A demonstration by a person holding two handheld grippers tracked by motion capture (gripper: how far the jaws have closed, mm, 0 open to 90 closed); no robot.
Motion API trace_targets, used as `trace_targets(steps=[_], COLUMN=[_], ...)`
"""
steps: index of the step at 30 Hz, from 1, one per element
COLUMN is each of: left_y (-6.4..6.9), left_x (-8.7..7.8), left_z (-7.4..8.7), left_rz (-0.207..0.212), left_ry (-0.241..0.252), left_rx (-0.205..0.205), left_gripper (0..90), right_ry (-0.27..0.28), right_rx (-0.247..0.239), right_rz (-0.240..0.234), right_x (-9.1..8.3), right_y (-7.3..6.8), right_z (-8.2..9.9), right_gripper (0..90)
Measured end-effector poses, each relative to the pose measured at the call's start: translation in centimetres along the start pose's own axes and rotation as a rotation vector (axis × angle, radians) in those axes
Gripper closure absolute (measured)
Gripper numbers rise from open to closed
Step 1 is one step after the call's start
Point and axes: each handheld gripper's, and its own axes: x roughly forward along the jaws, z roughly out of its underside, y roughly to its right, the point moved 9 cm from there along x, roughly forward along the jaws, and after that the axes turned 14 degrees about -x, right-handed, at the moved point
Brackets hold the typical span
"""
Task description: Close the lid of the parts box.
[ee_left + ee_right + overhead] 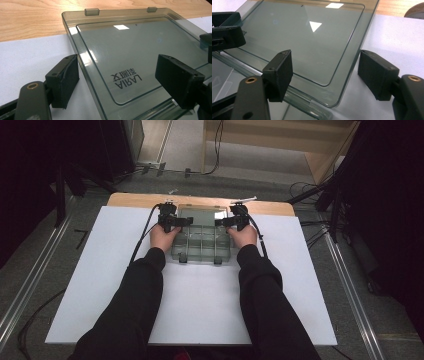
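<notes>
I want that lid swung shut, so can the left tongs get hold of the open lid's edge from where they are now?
Probably yes. The left tongs stand open astride the lid, one pad outside its side edge and one above the panel, with nothing between them. The right tongs straddle the opposite edge.

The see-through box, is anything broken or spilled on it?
Nothing stands out. The box sits square, its lid lies flat open, uncracked. Both grippers straddle the lid's edges, open.

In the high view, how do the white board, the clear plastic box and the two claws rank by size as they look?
1. white board
2. clear plastic box
3. left claw and right claw, which look about alike
</notes>
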Motion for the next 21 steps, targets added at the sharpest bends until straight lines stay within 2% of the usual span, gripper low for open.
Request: trace_targets(steps=[21], left_y=[-0.01], left_x=[0.02], left_z=[-0.01], left_rz=[-0.003], left_ry=[0.005], left_rx=[-0.003], left_gripper=[19.8], right_ry=[-0.004], right_rx=[0.009], right_rz=[-0.003], right_x=[0.05], right_y=[-0.01], right_z=[-0.03], right_gripper=[27.5])
